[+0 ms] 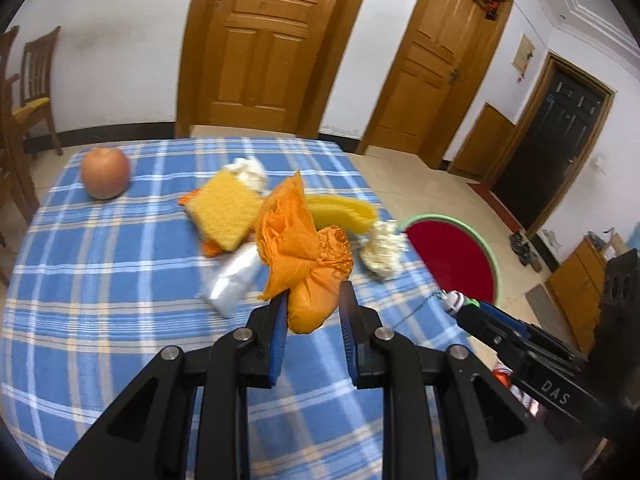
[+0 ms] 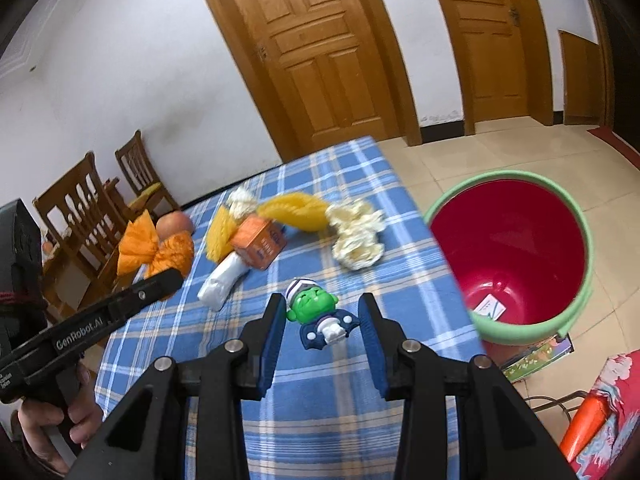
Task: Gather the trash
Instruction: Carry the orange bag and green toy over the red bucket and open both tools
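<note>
Two grippers: left gripper (image 1: pixel 313 312) clamps crinkled orange paper wad (image 1: pixel 304 252); right gripper (image 2: pixel 323 322), jaws spread, straddles glossy green-faced figurine (image 2: pixel 320 314).

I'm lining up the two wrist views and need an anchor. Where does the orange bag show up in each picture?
Left wrist: orange bag at centre, lifted, its knotted end between the left gripper's fingers.
Right wrist: orange bag at far left, above the left gripper's tip, in front of the chairs.
Shared landmark: the red bucket with a green rim, on the floor off the table's right edge.
</note>
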Tool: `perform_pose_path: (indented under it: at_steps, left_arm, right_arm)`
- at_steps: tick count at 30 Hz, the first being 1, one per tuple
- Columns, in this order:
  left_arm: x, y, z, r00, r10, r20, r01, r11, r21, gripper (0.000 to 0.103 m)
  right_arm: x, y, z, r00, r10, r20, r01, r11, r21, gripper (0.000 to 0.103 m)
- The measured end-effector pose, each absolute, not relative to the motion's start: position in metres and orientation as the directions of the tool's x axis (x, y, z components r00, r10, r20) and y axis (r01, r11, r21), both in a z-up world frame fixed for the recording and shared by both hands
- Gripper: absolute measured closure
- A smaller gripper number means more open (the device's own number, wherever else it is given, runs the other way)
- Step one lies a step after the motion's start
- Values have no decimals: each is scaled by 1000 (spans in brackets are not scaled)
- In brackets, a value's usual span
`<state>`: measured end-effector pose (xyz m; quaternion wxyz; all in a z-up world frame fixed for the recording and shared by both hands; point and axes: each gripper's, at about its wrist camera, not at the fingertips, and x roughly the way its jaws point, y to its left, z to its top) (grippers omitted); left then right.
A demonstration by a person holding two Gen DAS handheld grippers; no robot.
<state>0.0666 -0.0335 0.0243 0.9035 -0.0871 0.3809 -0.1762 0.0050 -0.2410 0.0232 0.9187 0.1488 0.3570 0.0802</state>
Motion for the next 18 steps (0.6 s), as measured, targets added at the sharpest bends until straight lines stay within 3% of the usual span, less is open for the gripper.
perform_pose_path:
  at_steps: [18]
  left_arm:
    - [106,-157,31,582,-456,-673,396,882,-256,79]
  right_arm:
    - [10,-366,22,798,54,-600,190,922,336,63]
